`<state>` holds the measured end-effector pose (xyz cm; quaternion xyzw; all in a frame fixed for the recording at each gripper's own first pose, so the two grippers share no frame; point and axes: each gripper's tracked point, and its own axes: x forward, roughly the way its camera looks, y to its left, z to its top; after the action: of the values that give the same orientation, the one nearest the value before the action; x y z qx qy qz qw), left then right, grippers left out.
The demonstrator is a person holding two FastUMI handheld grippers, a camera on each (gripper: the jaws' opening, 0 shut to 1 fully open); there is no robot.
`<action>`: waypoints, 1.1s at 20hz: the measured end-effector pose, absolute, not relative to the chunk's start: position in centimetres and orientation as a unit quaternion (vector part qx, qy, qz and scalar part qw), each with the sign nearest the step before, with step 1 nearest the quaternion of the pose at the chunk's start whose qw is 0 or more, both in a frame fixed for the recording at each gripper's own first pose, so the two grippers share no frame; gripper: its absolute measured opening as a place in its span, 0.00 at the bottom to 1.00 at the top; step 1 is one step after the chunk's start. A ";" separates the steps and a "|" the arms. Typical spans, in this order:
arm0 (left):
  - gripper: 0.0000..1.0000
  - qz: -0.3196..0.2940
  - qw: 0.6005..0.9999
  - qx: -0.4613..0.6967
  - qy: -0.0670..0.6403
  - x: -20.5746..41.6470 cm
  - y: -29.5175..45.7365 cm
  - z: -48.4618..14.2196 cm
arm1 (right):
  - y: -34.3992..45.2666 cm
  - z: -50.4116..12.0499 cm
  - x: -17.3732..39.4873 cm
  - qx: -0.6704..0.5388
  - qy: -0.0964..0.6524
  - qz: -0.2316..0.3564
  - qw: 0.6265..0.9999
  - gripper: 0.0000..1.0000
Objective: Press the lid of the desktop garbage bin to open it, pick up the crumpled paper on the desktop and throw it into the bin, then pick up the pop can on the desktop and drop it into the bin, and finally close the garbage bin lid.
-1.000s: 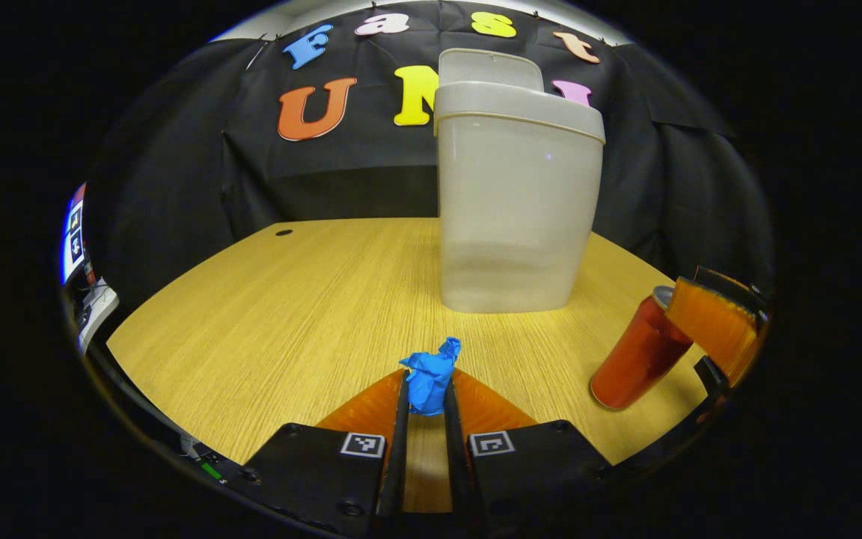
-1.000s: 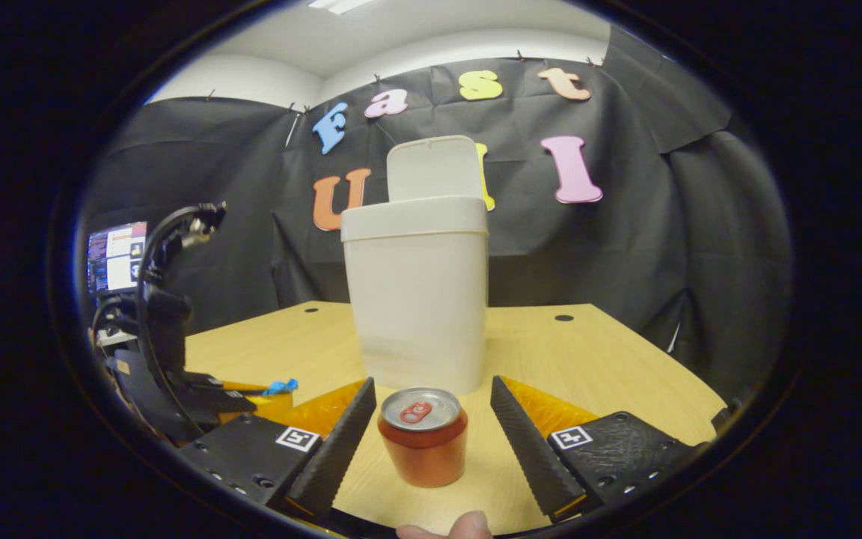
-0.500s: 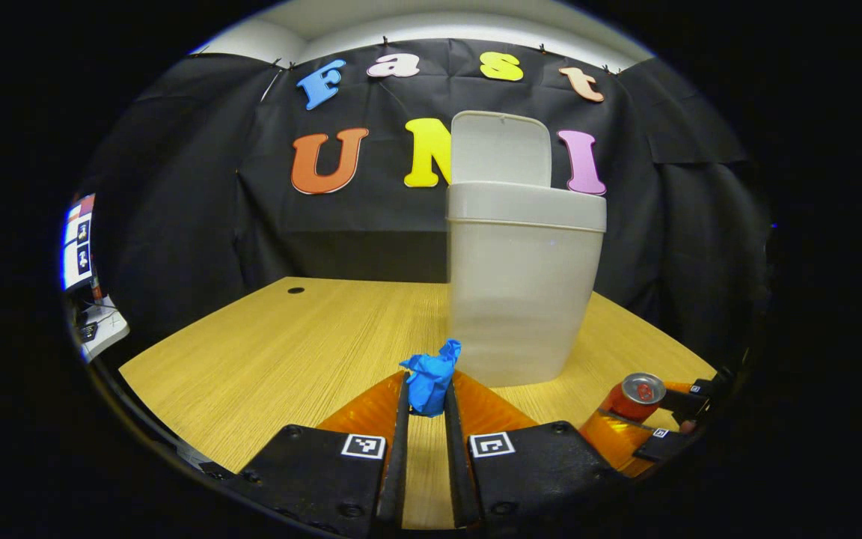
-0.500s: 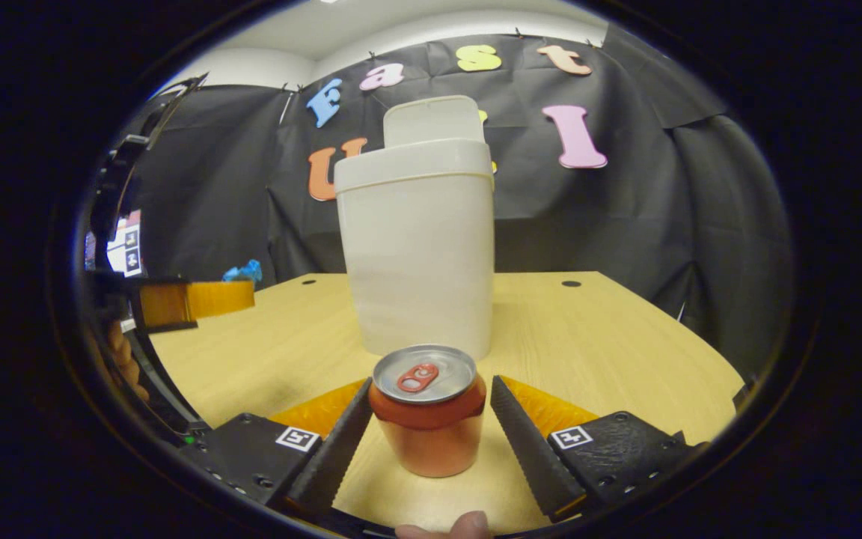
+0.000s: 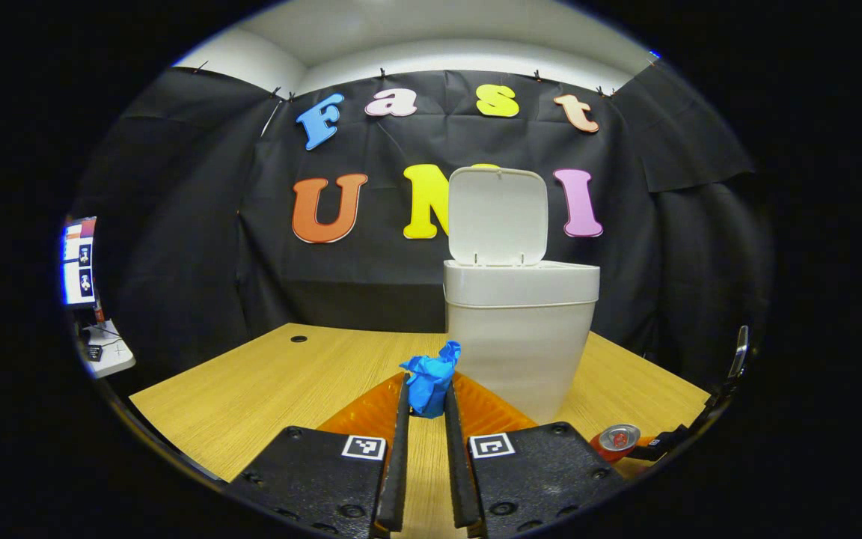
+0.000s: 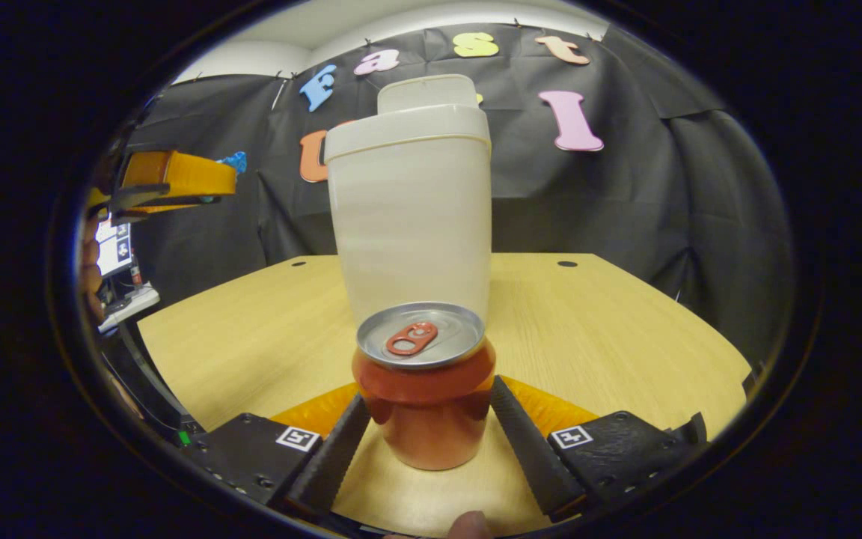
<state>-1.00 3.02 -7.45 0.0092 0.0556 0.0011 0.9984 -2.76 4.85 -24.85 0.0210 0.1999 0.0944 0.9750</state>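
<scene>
The white bin (image 5: 518, 337) stands on the wooden table (image 5: 266, 382) with its lid (image 5: 498, 217) flipped up. My left gripper (image 5: 425, 389) is shut on the blue crumpled paper (image 5: 431, 374), held above the table, left of the bin and short of it. In the right gripper view this left gripper (image 6: 176, 176) hangs at about the height of the bin's (image 6: 408, 217) rim, with the paper (image 6: 235, 159) at its tip. The red pop can (image 6: 423, 389) stands upright on the table between the fingers of my open right gripper (image 6: 429, 389). The can (image 5: 616, 438) also sits low at the right in the left gripper view.
A lit monitor (image 5: 75, 258) stands off the table's left side. Round cable holes (image 5: 298, 339) (image 6: 567, 263) mark the far part of the table (image 6: 610, 329). A person's fingertip (image 6: 468, 524) shows at the bottom edge.
My left gripper has risen from the table with the blue paper, up to about the bin's rim. My right gripper has slid forward, so the can sits deeper between its fingers.
</scene>
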 end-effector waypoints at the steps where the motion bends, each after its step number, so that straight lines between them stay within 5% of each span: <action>1: 0.27 -0.001 0.999 0.011 0.052 -0.9 2.9 -7.0 | 4.8 -24.9 -2.8 0.023 0.201 0.093 0.975 0.92; 6: 0.27 -0.006 0.999 0.014 0.031 0.0 3.0 -3.9 | 5.0 -24.3 -3.1 0.027 0.203 0.106 0.973 0.81; 22: 0.27 -0.065 0.998 -0.024 0.010 12.2 -1.6 4.8 | -0.1 -16.8 -1.7 0.044 0.148 0.089 0.984 0.81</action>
<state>12.23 -1.65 4.81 -0.0242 0.0096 -0.0652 0.9975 -1.65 -0.13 -16.78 0.0443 0.1477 0.0894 0.9840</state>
